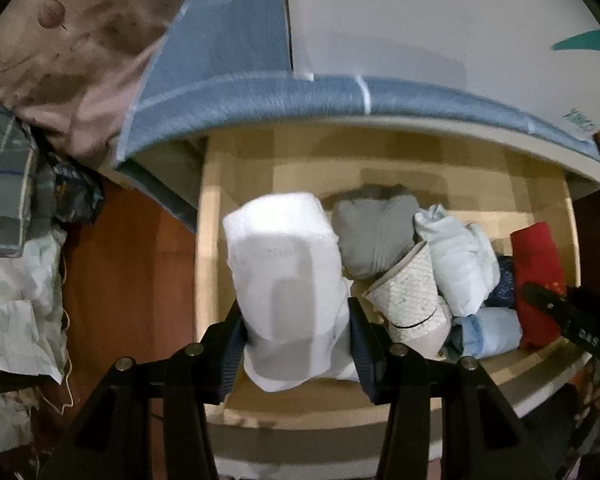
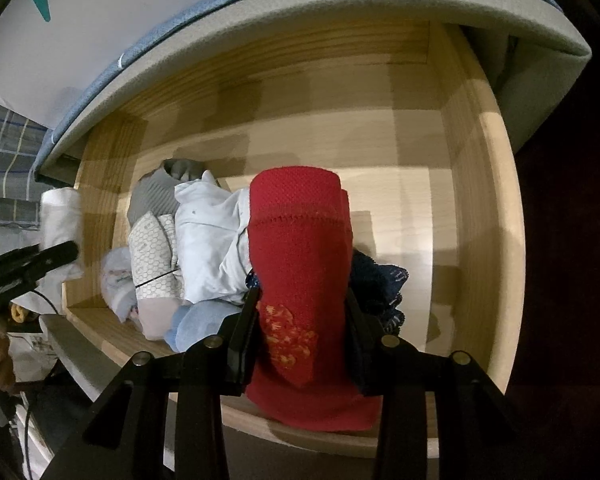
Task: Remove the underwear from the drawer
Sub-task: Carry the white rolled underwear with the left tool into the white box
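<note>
Drawer (image 2: 480,208) rear hidden under bed edge, left tongs (image 1: 296,340) clamped on white underwear (image 1: 284,280), right tongs (image 2: 302,332) clamped on red underwear (image 2: 300,260), both rolls above remaining pile (image 2: 204,248)

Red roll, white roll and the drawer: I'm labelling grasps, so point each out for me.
red roll (image 2: 300,248): right wrist view, middle of its knit body.
white roll (image 1: 284,264): left wrist view, middle of its front face.
drawer (image 2: 480,208): right wrist view, its right wooden wall.
</note>
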